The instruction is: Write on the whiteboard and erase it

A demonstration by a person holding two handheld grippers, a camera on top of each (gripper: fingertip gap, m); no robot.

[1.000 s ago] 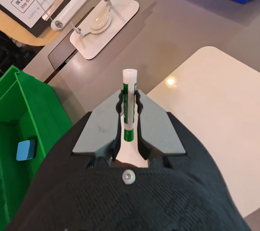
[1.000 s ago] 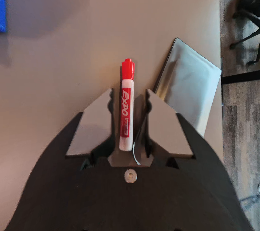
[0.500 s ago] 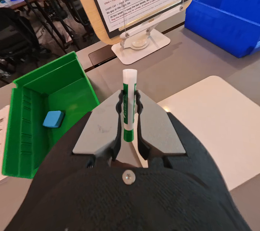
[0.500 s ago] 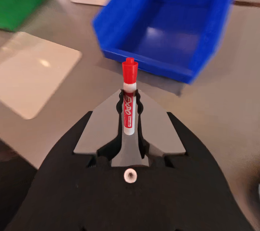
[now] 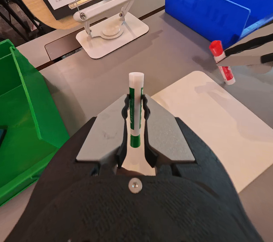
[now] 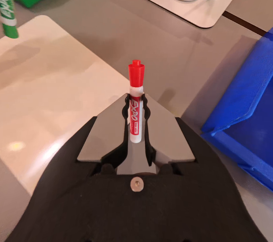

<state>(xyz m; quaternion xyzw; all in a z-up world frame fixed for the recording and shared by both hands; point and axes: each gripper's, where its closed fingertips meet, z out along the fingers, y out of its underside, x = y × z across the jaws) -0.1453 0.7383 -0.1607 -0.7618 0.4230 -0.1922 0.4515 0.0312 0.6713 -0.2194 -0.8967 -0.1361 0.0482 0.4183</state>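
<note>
My left gripper (image 5: 135, 97) is shut on a green marker (image 5: 136, 102), white end forward and green cap toward the camera, above the near left corner of the blank whiteboard (image 5: 206, 124). My right gripper (image 6: 135, 96) is shut on a red marker (image 6: 136, 102), red cap forward, above the whiteboard's (image 6: 51, 80) right edge. The red marker (image 5: 221, 63) and the right gripper show at the right of the left wrist view. The green marker (image 6: 7, 6) shows at the top left of the right wrist view. A blue eraser (image 5: 2, 134) shows partly in the green bin.
A green bin (image 5: 22, 102) stands left of the whiteboard and a blue bin (image 5: 206, 6) at the back right, also in the right wrist view (image 6: 243, 109). A white stand (image 5: 112, 35) holding a printed sheet sits behind, on the grey table (image 5: 162, 57). Across from one pair of fingers to the other is roughly 20 cm. The blue eraser (image 5: 2, 134) is about 30 cm from my left fingertips.
The right gripper closed on the red marker, lifted it and swung left from the blue bin to the whiteboard. The left gripper kept the green marker and shifted slightly over the whiteboard's corner.
</note>
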